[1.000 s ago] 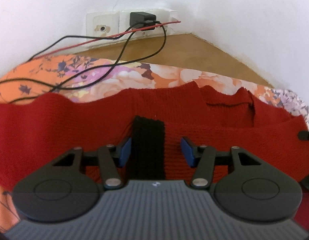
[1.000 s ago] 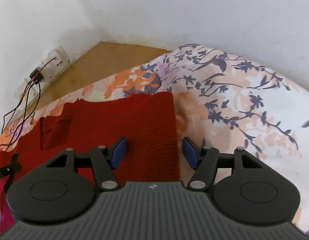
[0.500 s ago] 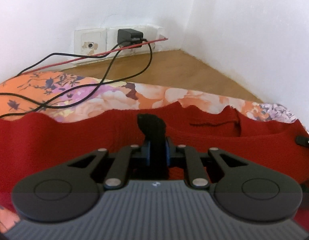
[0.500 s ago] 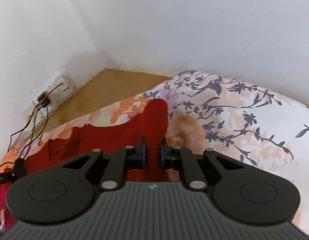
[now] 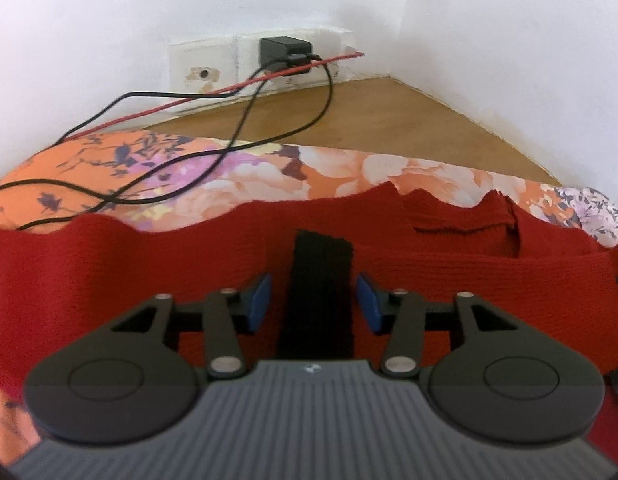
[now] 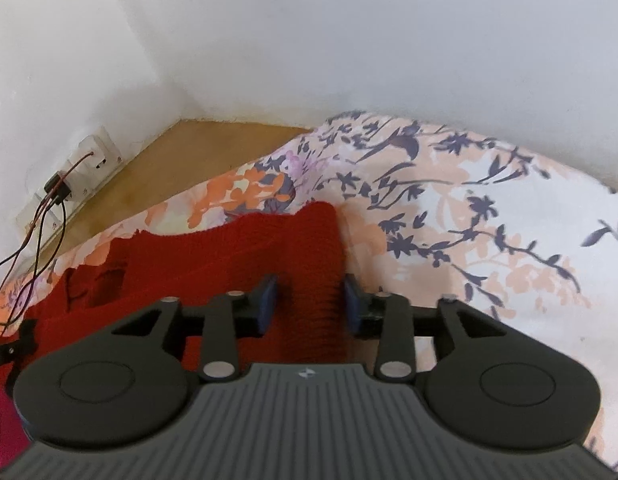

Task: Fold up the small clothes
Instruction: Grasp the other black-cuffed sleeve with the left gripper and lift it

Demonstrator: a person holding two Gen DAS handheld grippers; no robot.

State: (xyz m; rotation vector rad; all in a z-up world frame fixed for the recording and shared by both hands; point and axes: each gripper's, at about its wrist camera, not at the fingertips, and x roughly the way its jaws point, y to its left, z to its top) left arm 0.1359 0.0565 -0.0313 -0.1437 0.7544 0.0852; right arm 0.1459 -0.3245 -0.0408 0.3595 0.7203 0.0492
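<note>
While red knit sweater (image 5: 109,264) lies flat on floral bedsheet (image 5: 349,172), long axis across both views: L gripper (image 5: 312,302) jaws wide, straddling black rib cuff (image 5: 319,280), not pinching. R gripper (image 6: 309,300) jaws parted around sweater's right edge, no grip. Both sit right over cloth; L nearer cuff.

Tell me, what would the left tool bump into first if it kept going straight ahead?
Most likely the black knitted band on the red knitted garment, which lies between the open left tool and runs ahead of it. Depth is unclear, so it might skim over the wool.
</note>
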